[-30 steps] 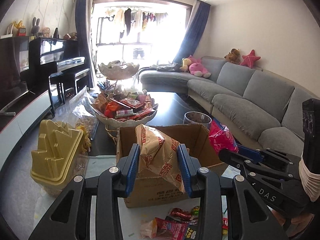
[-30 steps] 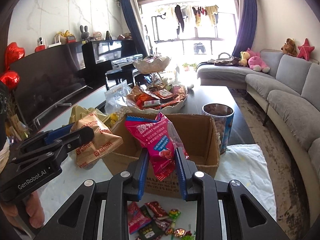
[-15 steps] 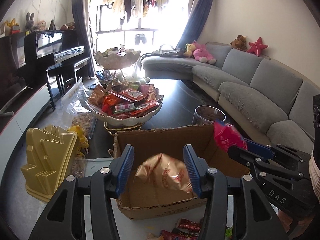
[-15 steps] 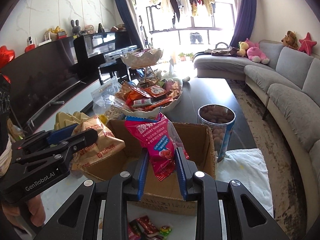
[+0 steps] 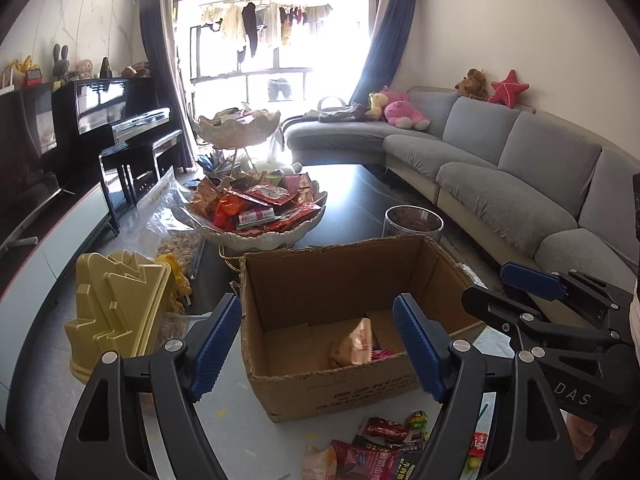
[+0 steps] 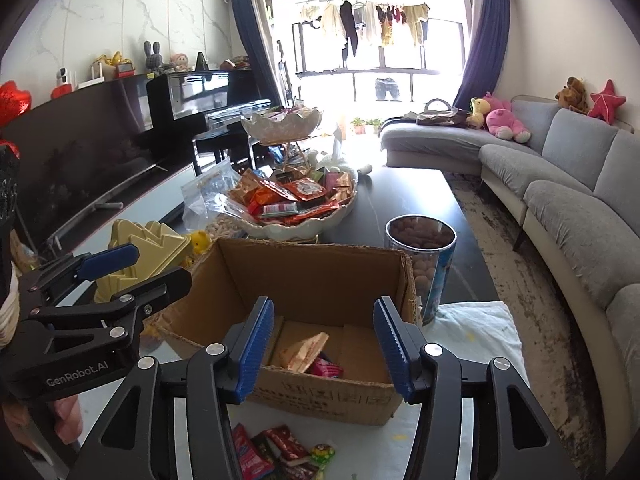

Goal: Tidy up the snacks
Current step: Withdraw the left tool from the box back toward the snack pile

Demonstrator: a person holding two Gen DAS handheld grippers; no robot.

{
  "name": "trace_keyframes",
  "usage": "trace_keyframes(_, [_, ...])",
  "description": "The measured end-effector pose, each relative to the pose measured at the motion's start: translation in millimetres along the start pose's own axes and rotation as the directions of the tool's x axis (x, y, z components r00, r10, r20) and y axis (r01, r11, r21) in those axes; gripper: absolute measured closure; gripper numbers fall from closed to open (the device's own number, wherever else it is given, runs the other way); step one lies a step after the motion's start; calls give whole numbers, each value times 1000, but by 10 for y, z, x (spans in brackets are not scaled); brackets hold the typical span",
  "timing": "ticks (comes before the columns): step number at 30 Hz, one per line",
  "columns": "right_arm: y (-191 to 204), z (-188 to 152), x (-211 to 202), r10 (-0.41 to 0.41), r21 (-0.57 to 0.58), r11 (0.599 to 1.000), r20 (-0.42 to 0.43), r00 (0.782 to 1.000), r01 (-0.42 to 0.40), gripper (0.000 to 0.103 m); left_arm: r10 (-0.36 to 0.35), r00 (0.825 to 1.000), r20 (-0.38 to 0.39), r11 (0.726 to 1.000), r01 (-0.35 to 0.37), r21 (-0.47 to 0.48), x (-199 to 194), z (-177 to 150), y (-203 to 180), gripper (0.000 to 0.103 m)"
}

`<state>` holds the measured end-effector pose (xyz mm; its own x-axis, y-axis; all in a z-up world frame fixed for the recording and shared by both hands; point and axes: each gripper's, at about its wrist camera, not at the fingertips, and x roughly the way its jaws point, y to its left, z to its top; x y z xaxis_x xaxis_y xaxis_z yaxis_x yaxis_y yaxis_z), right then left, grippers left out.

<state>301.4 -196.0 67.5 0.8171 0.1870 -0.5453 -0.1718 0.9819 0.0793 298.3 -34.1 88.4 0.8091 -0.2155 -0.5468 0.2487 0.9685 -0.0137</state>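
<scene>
Both my claws, left claw [image 5: 318, 344] and right claw [image 6: 322, 346], gape empty above the carton [image 6: 320, 276]; careless descent could crush packets [image 6: 306, 352] inside.

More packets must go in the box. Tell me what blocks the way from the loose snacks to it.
Nothing visible. The loose snack packets lie just before the cardboard box, whose top is open; both grippers hang open above.

Strong daylight pours through the window [image 5: 276, 64], blown out to white; glare on the dark worktop [image 5: 344, 192]; fisheye bends edges, corners vignetted black; focus sharp.
</scene>
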Motion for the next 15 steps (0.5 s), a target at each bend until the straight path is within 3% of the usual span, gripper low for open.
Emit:
trace_keyframes(10, [49,-227,-449,6,14,1000,33,999,-7,40,-15,998,57,1000,14,19,-441,-222,-161,19])
trace_keyframes(15, [25,-370,-661,-36,16,999,58,998,35,35,-3,998,66,1000,1,28,-597,-391,-233,17])
